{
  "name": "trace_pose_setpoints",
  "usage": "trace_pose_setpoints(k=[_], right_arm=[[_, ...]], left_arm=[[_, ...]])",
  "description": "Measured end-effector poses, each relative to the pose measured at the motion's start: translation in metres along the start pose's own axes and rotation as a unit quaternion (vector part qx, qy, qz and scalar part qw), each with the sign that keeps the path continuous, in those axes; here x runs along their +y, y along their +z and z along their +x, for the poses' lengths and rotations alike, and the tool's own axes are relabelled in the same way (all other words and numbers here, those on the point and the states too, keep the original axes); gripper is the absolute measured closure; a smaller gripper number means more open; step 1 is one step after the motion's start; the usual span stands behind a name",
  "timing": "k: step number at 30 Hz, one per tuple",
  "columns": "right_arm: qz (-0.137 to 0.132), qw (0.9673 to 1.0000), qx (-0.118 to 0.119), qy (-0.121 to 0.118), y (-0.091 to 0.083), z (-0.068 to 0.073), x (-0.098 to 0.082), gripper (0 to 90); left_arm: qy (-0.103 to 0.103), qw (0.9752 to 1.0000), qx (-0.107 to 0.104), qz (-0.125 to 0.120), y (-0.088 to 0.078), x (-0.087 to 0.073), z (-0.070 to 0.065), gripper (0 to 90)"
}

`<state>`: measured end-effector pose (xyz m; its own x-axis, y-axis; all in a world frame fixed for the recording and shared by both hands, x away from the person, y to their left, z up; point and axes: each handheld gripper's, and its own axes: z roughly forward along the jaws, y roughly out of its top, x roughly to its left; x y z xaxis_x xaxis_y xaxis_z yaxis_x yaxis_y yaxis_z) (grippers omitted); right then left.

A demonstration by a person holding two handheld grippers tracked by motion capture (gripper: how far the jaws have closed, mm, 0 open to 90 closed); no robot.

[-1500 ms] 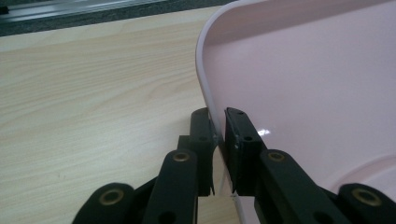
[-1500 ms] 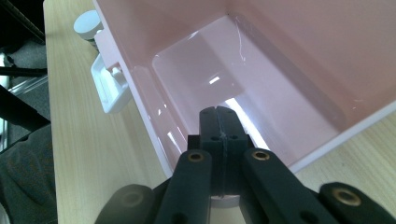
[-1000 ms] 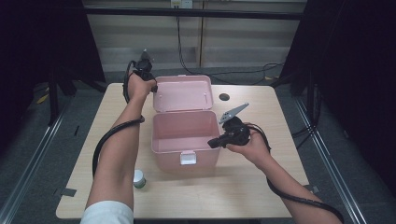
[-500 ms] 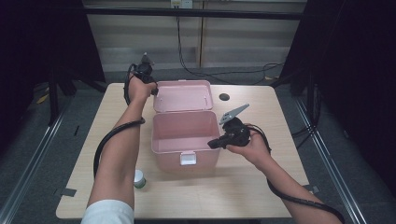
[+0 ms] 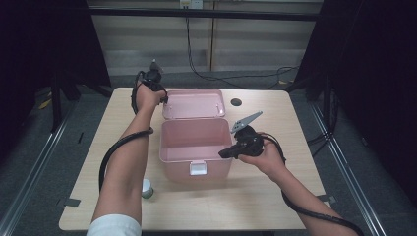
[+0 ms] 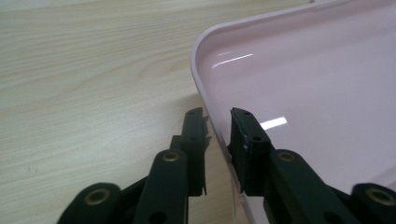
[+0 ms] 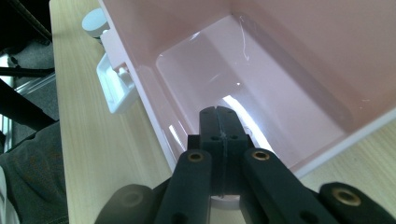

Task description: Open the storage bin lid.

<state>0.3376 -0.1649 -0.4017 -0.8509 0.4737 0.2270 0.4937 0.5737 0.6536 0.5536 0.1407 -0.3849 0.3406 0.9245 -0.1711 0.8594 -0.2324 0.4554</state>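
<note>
Currently my left gripper (image 6: 217,116) is straddling the rim of the pink box's lid (image 5: 194,103), jaws just opening, pads narrowly apart and off the rim. My right gripper (image 7: 219,112) is resting fully closed, holding nothing, at the open pink box (image 5: 194,147), mid-table.

Your left arm stretches forward across the table (image 5: 113,108), elbow almost straight, and its hand-held gripper (image 6: 217,122) points down with the jaws a little apart; they have just been opening, with the rim of the lid (image 6: 299,74) between them. Your right forearm angles in from the near right, wrist bent inward. That hand-held gripper (image 7: 219,114) lies level, its jaws pressed together.
</note>
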Motion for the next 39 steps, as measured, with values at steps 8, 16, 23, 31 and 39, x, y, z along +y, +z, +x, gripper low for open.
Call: trace_pose_setpoints(k=[8, 16, 23, 31, 39], right_arm=[[0.003, 1.0000, 0.003, 0.000, 0.006, 0.005, 0.000, 90.0], [0.006, 1.0000, -0.007, 0.004, 0.004, 0.006, -0.001, 90.0], [0.000, 0.9999, -0.016, 0.001, 0.002, 0.006, 0.000, 87.3], [-0.024, 0.9990, -0.036, 0.007, -0.013, -0.001, 0.000, 83.6], [-0.039, 0.9977, -0.054, 0.013, -0.025, -0.002, 0.001, 78.2]], left_arm=[[-0.001, 0.9999, -0.004, -0.013, -0.011, -0.003, -0.001, 59.6], [0.012, 0.9996, -0.002, -0.026, -0.023, -0.011, -0.004, 41.8], [0.015, 0.9995, -0.004, -0.027, -0.038, -0.022, -0.003, 35.4], [0.018, 0.9994, 0.003, -0.030, -0.054, -0.039, 0.004, 32.5], [0.016, 0.9994, -0.004, -0.031, -0.067, -0.053, 0.010, 32.6]])
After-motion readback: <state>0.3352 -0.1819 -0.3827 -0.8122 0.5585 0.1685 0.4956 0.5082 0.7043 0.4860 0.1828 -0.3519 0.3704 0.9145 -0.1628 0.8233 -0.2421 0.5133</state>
